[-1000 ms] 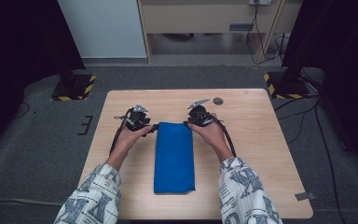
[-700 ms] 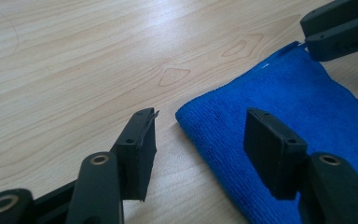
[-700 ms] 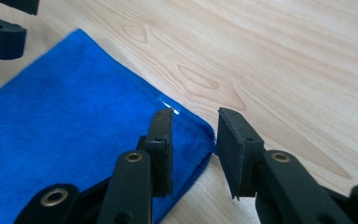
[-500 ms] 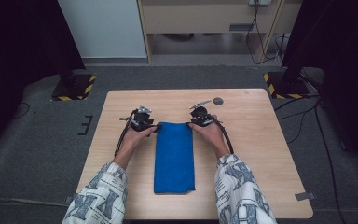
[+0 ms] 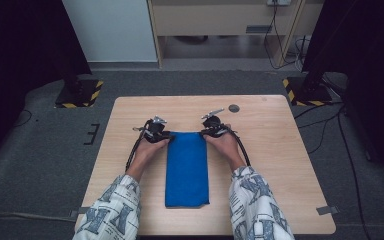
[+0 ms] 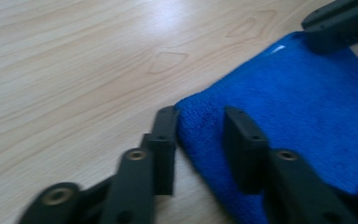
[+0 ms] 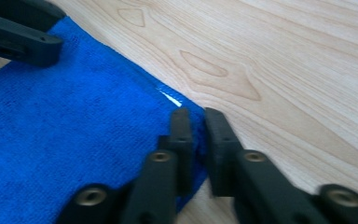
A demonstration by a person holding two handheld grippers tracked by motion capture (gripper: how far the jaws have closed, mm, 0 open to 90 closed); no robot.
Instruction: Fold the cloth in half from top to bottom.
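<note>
A folded blue terry cloth lies flat in the middle of the light wooden desk, its long side running from near to far, with a short edge at the far end. Both hands work that far edge, one at each corner, which suggests the aim is to lift the end evenly and fold it over or spread the cloth without letting it twist.

The left gripper sits at the far left corner. Its jaws have just been closing, and the corner of the cloth lies between them, one jaw at the cloth's outer edge and the other resting on top of the fabric; a gap still shows, so the pinch looks unfinished.

The right gripper is at the far right corner beside a small white tag sewn into the hem. Its jaws have just been closing too and now stand narrow, clamped on the corner's thin edge.

Both grippers are tilted low toward the desk so a jaw can get under the corner. Taking matching corners keeps the far edge straight when it rises. A small dark round disc lies well apart, farther back on the desk.
</note>
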